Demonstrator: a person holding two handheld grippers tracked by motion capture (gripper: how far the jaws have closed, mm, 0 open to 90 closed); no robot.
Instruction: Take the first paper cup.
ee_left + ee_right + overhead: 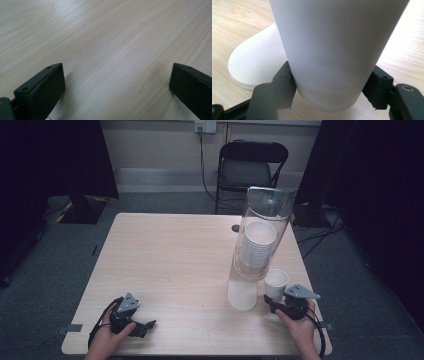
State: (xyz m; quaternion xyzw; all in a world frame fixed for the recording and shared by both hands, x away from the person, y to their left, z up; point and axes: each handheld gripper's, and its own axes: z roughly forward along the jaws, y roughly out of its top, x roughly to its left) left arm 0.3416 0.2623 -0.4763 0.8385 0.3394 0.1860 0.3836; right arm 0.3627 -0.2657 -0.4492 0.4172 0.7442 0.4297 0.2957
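A white paper cup [276, 282] stands upright near the table's right front, just right of the dispenser's white base [242, 294]. My right gripper [272, 301] is shut on the cup's lower part. In the right gripper view both jaws press the sides of the cup [332, 50], with the base [254, 65] behind it to the left. The clear dispenser tube [262, 235] holds a stack of white cups [259, 245]. My left gripper [146, 327] rests at the table's left front, open. Its jaws stand wide apart over bare wood [117, 50] in the left gripper view.
The light wooden table [175, 260] has wide bare room across its middle and left. A black folding chair [252, 165] stands behind the far edge. Cables run along the floor at the right.
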